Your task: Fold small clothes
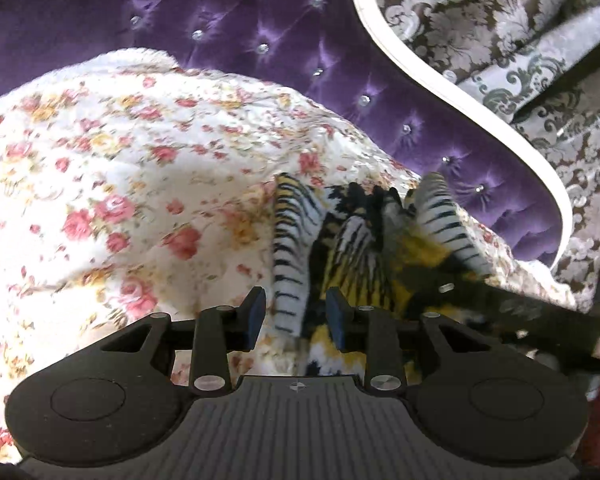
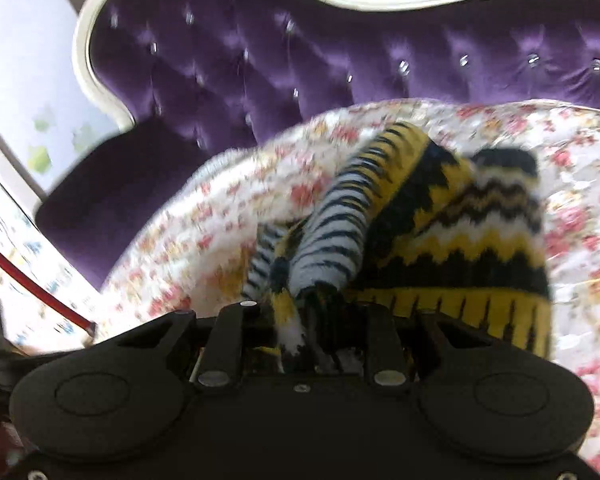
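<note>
A small knitted sweater [image 1: 360, 240] in yellow, black and white zigzag with striped sleeves lies bunched on the floral bedspread [image 1: 120, 168]. My left gripper [image 1: 296, 316] is open, its blue pads either side of a striped sleeve edge, not closed on it. The right gripper's black arm enters the left wrist view at lower right. In the right wrist view the sweater [image 2: 460, 232] spreads ahead, and my right gripper [image 2: 304, 320] is shut on a bunched part of it near a striped sleeve [image 2: 332, 240]; the fingertips are hidden by fabric.
A purple tufted headboard [image 1: 260, 28] with a white curved frame [image 1: 460, 92] rises behind the bed. Patterned damask curtain [image 1: 520, 20] lies beyond it. In the right wrist view a white wall and a printed sheet with a red band [image 2: 28, 276] are at left.
</note>
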A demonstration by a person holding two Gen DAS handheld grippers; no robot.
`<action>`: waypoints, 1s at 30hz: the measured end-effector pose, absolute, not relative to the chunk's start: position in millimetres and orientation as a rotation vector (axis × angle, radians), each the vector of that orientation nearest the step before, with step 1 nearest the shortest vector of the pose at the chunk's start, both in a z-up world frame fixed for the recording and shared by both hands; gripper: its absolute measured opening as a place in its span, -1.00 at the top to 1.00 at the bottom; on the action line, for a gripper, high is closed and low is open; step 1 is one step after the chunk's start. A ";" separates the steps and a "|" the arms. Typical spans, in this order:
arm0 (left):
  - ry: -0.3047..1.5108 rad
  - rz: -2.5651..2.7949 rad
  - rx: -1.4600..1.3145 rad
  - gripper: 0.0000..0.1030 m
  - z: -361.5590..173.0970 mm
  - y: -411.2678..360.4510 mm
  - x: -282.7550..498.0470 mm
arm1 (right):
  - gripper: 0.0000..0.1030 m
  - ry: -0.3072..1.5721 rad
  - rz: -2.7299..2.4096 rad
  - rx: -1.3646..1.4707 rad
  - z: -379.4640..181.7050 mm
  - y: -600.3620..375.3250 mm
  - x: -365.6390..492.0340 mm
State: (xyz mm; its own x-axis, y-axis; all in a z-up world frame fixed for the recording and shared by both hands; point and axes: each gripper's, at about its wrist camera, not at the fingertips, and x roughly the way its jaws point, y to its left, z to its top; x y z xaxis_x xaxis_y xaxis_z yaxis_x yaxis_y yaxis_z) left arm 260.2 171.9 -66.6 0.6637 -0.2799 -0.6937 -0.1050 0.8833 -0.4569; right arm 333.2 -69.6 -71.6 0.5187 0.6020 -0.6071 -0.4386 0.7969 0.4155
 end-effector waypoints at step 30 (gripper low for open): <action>0.936 -0.291 -0.535 -0.06 -65.9 138.9 328.9 | -0.40 0.343 0.712 -0.486 -90.7 -25.1 189.4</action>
